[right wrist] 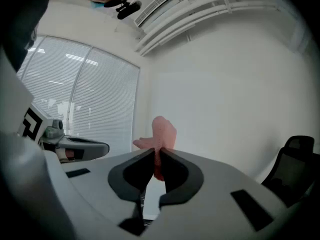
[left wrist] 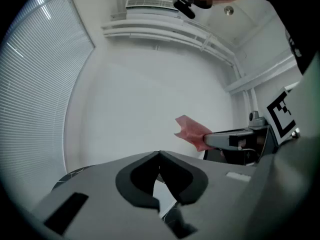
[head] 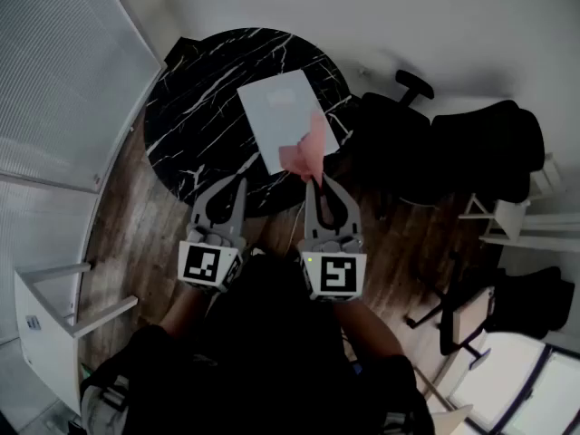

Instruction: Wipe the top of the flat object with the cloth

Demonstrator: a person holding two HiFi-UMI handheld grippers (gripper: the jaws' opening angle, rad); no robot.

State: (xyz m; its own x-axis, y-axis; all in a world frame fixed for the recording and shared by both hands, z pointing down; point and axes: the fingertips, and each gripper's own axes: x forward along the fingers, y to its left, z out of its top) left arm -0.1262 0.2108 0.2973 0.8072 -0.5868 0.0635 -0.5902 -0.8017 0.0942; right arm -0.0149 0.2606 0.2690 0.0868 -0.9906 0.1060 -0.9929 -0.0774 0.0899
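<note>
right now the right gripper (head: pixel 318 181) has its jaws pinched together on the pink cloth (head: pixel 306 148). its own view shows the cloth (right wrist: pixel 162 134) squeezed in the seam between the jaws, with a loose tuft poking out past the tips. the left gripper (head: pixel 238 185) has its jaws closed on each other with nothing in them, and it sits off the flat object's near left edge.

the flat object (head: pixel 276 107), a pale rectangular sheet, lies at a slant on the round black marbled counter (head: pixel 195 120). from the head view the cloth overlaps the flat object's near right corner, but i cannot tell whether it touches the surface or hangs above it.

the step in hand looks like bringing the cloth down and starting the wipe. little cloth sticks out beyond the jaws, so the right gripper should probably come in at a low angle, so that the tuft folds flat under the tips and the hard jaws never scrape the flat object. i would start at that near right corner and draw overlapping strokes toward the flat object's far edge.

pressure is best kept light, since the flat object looks thin and may slide on the polished counter. the empty left gripper could press on the flat object's near left edge to pin it.
</note>
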